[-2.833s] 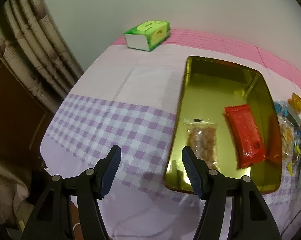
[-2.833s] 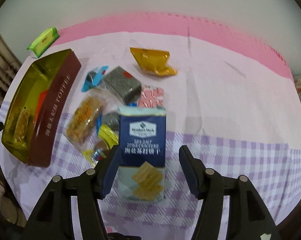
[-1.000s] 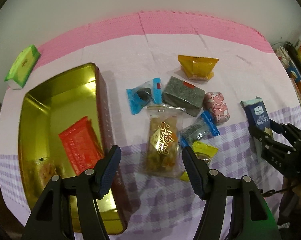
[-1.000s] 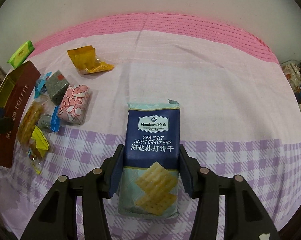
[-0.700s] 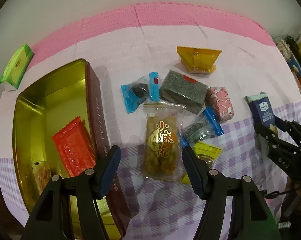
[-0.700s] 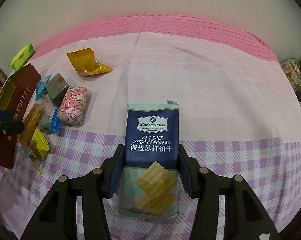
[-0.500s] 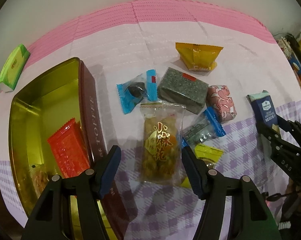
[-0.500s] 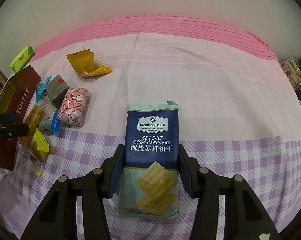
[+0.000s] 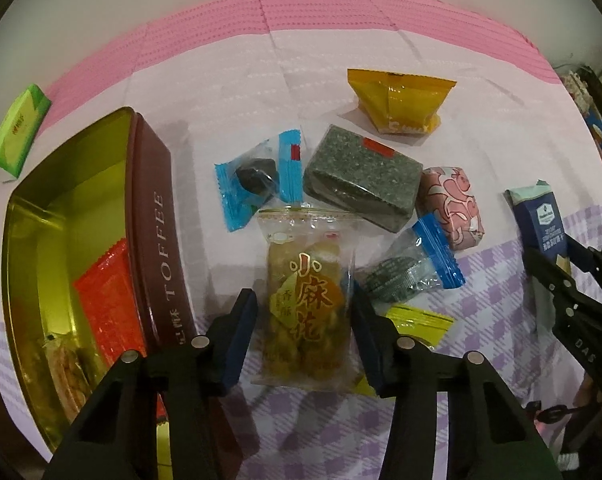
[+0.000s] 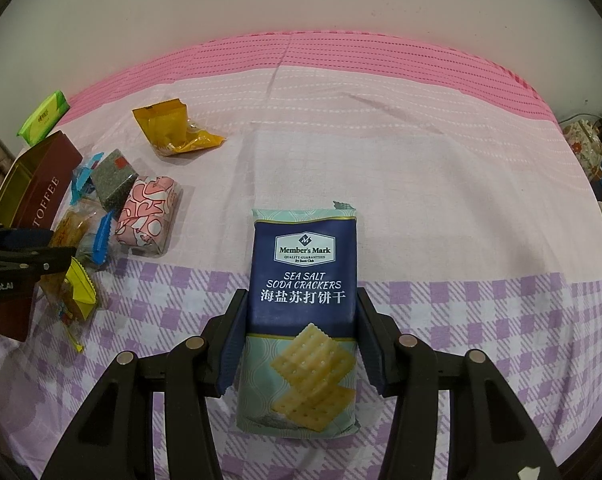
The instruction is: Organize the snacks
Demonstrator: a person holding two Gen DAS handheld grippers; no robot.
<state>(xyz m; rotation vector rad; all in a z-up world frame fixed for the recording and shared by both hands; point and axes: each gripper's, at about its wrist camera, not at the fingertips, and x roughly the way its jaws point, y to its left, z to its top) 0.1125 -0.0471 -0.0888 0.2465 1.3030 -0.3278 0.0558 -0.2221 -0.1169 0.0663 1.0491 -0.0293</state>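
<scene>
Left gripper [image 9: 303, 320]: jaws closing around the clear bag [image 9: 307, 300]; right pad looks to be at the bag's edge, left pad shows a narrow gap, so not yet clamped.
Clear bag: lies flat at centre of the left view; long axis runs top to bottom of frame, printed characters upright, sealed top edge toward the grey block [image 9: 361, 182].
Right gripper [image 10: 301, 334]: clamped on the cracker pack [image 10: 303, 288], both pads against its long sides.
Cracker pack: centre of the right view, long axis along the fingers, top seal pointing toward the frame's top; its lower end rests on the cloth [image 10: 441, 184].
Tin [image 9: 157, 240]: left of the left view, open, brown wall just beside the left finger; a red packet [image 9: 109, 300] lies inside.
Crowding: blue wrapper [image 9: 257, 178], grey block, pink pack [image 9: 451, 206], blue-ended packet [image 9: 413, 270] and yellow packet [image 9: 417, 320] ring the bag's top and right side, several touching it.
Open room: bare cloth across the right view's upper and right parts; the orange bag [image 10: 173, 126] sits apart at upper left.
Far edge: pink band of cloth against the wall; green box [image 9: 17, 136] at upper left.
</scene>
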